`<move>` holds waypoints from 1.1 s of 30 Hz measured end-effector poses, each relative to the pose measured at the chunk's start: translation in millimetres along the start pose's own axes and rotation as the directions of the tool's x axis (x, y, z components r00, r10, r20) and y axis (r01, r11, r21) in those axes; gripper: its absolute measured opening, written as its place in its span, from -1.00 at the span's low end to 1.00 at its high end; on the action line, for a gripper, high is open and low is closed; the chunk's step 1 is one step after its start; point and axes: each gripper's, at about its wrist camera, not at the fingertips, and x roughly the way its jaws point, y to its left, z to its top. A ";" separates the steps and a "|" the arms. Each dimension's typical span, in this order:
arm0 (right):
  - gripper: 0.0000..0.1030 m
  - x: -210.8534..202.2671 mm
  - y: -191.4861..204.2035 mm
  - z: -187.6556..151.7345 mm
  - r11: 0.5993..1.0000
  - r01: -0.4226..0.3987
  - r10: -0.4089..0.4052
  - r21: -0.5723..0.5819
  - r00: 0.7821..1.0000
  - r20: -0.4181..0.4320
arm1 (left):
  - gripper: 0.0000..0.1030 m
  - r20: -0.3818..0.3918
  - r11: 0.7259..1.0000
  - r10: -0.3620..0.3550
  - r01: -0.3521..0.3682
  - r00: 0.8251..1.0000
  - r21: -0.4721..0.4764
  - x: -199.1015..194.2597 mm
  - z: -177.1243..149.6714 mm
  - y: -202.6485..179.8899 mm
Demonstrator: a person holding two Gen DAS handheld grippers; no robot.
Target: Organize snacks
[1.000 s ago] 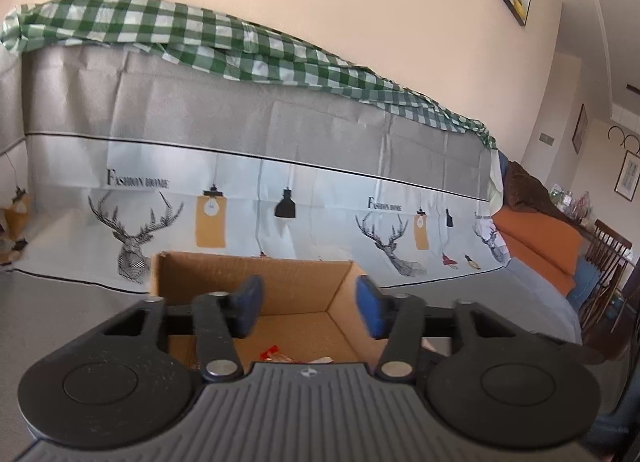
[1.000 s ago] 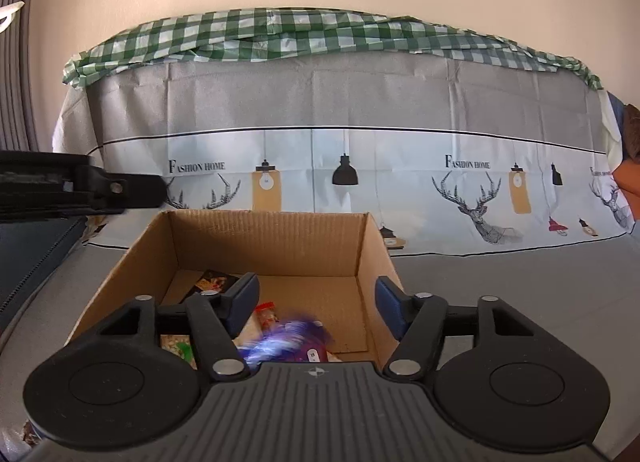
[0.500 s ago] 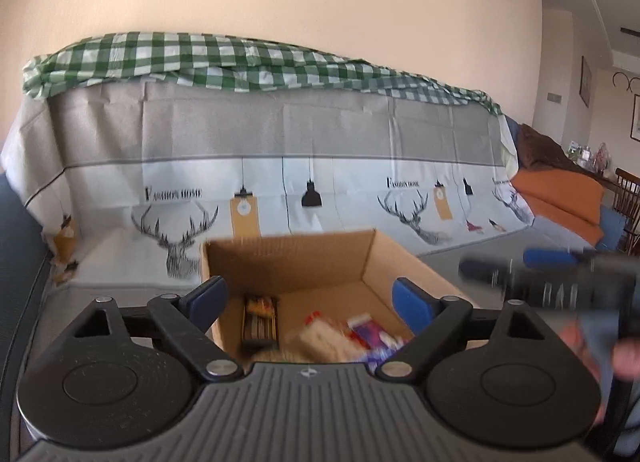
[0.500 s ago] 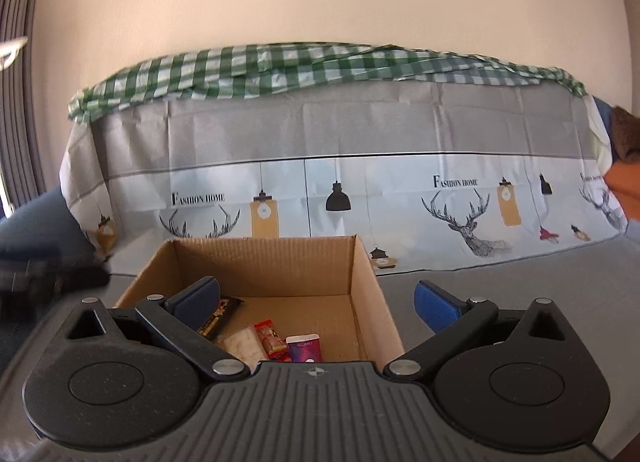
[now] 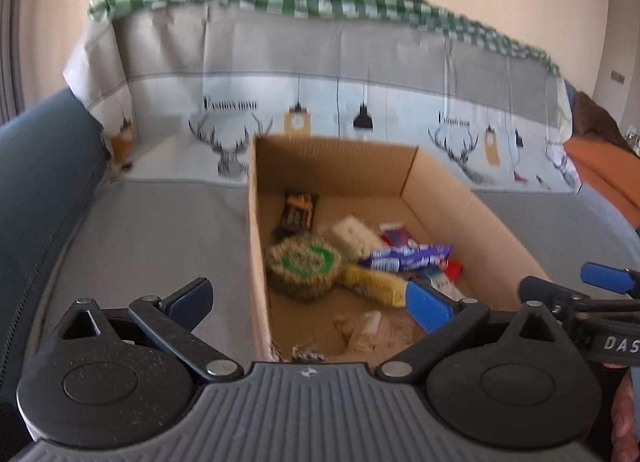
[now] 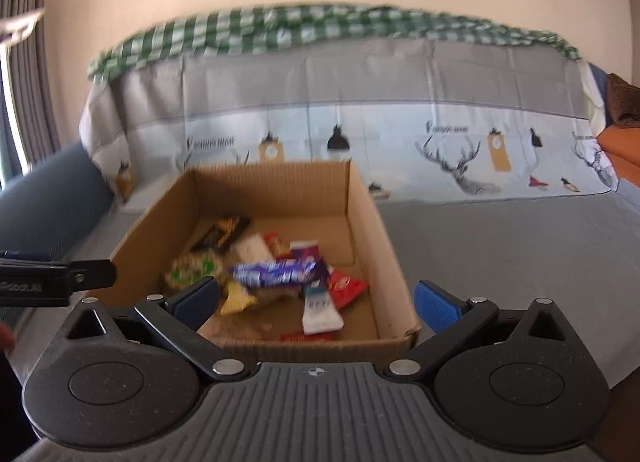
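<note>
- Left tongs (image 5: pixel 308 302) and right tongs (image 6: pixel 316 300) have just spread wide; both hang released, nothing between them.
- Snacks (image 6: pixel 280 274) now lie piled inside the cardboard box (image 6: pixel 394 262) on the sofa, so that drop looks finished.

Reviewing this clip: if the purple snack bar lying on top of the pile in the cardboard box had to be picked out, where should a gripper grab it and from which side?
Grip the purple snack bar mid-length, across its narrow width, coming from above. It lies flat on top of the pile, and the cardboard box walls block any sideways approach.
</note>
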 end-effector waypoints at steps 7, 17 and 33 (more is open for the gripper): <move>0.99 18.9 8.5 3.0 0.999 -0.016 0.018 0.032 0.998 -0.058 | 0.99 -0.048 1.000 0.017 -0.018 0.999 -0.022 15.5 1.1 -4.6; 0.99 23.7 16.2 2.1 1.000 -0.004 0.004 -0.006 0.998 -0.060 | 0.99 -0.078 0.998 0.009 -0.013 0.997 -0.058 26.6 3.9 -2.4; 0.99 22.8 14.9 1.6 1.000 -0.002 0.001 -0.011 0.999 -0.051 | 0.99 -0.090 0.999 0.015 -0.019 0.996 -0.046 30.2 2.8 -5.2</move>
